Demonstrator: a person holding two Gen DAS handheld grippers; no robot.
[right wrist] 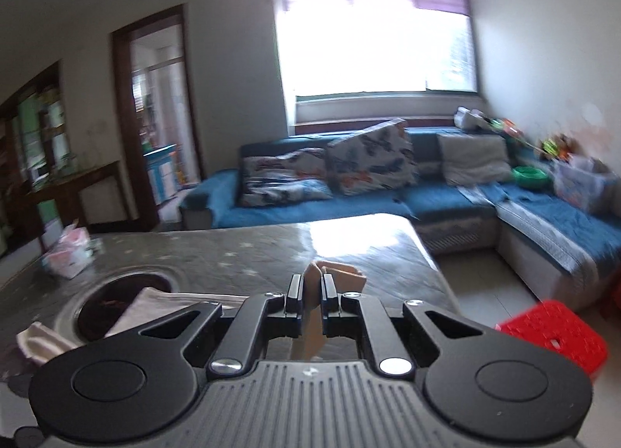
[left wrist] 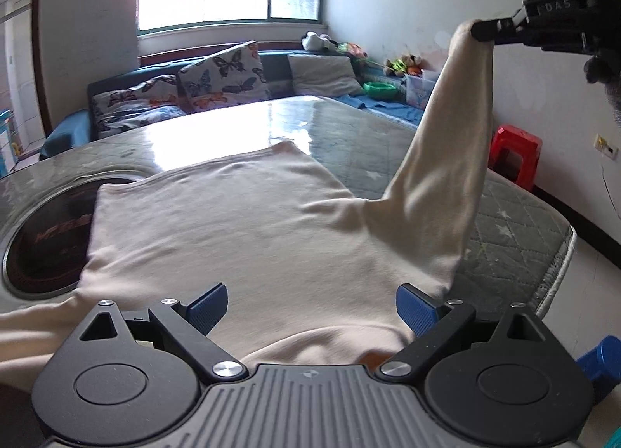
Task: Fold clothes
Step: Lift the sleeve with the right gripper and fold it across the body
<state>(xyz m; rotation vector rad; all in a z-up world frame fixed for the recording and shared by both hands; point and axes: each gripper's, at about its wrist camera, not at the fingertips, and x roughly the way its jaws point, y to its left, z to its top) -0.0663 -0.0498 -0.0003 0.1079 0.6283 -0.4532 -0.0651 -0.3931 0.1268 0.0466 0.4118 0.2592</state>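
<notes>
A cream long-sleeved top [left wrist: 240, 223] lies flat on the grey quilted table [left wrist: 372, 145]. My left gripper [left wrist: 312, 308] is open and empty, hovering just above the near part of the top. My right gripper [left wrist: 481, 30] is shut on the cuff of the top's right sleeve [left wrist: 446, 160] and holds it high above the table's right side. In the right wrist view the right gripper [right wrist: 311, 287] pinches the sleeve cuff [right wrist: 337, 275] between its jaws, and the rest of the top [right wrist: 155, 302] shows low at the left.
A round dark inset [left wrist: 46, 238] sits in the table at the left, partly under the top. A tissue pack [right wrist: 68, 254] lies at the table's far left. A red stool [left wrist: 514, 155] stands right of the table. A blue sofa [right wrist: 427, 191] with cushions lies beyond.
</notes>
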